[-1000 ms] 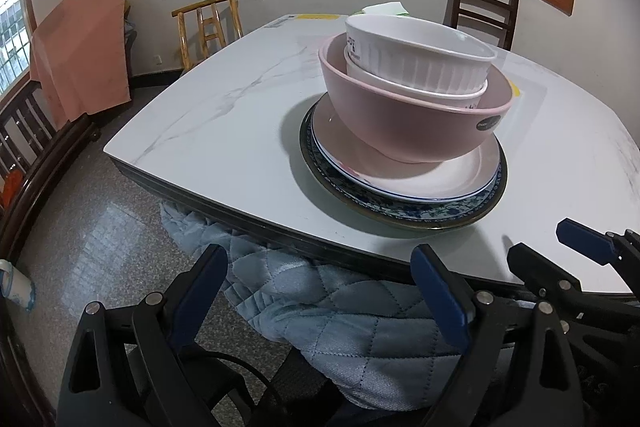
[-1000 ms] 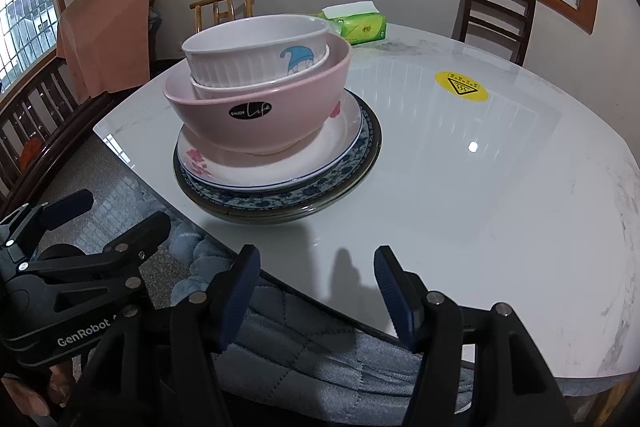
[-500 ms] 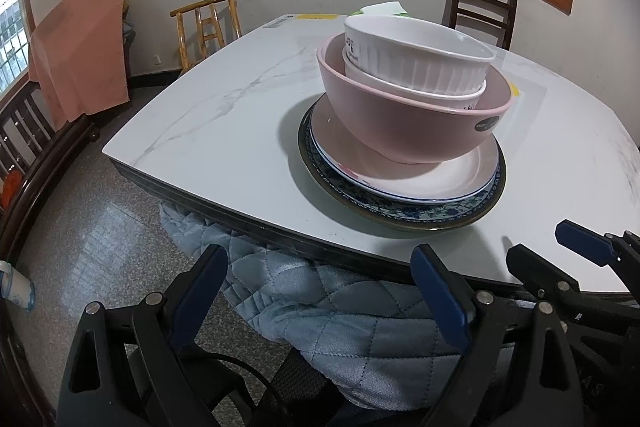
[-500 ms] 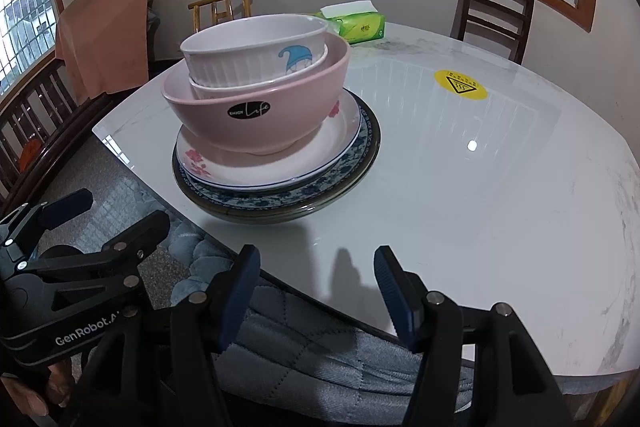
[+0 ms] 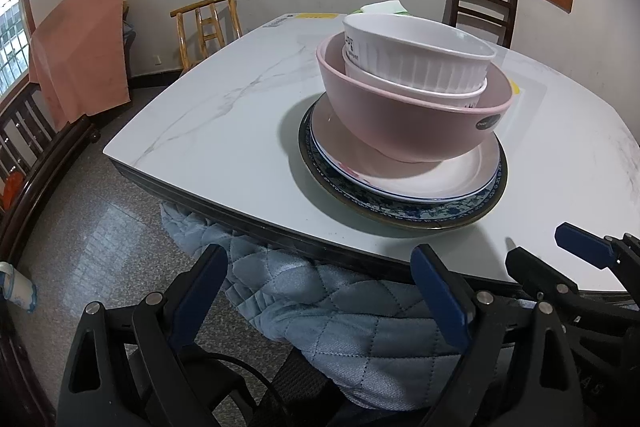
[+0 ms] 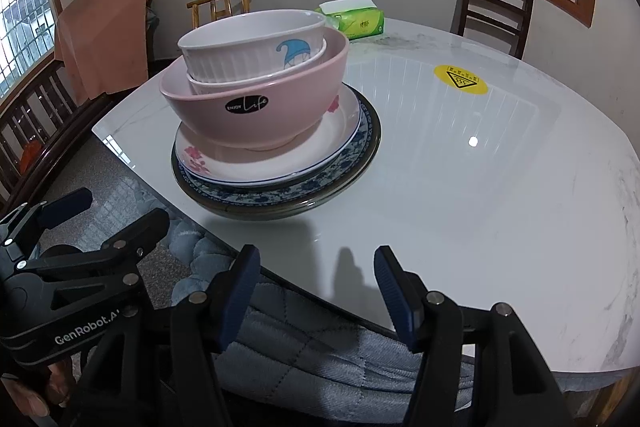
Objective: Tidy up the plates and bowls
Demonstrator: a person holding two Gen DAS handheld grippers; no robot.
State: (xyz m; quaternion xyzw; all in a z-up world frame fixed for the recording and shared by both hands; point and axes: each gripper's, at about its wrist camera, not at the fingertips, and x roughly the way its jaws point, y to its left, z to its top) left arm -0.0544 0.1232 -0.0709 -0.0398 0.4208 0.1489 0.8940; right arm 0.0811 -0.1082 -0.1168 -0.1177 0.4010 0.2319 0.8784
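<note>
my left gripper (image 5: 320,287) hangs released off the table (image 5: 224,115) edge. the white ribbed bowl (image 6: 256,45) sits in the pink bowl (image 6: 260,107) on stacked plates (image 6: 320,163). my right gripper (image 6: 316,287) is released too, empty. stack looks done; next i'd judge nothing but backing away.

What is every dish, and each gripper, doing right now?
white ribbed bowl: upright, nested on top, empty
second white bowl: nested under it, inside the pink bowl
pink bowl: upright on the floral plate
floral plate: flat on the blue patterned plate
blue patterned plate: bottom of the stack, on the table
left gripper: open, holding nothing
right gripper: open, holding nothing
</note>
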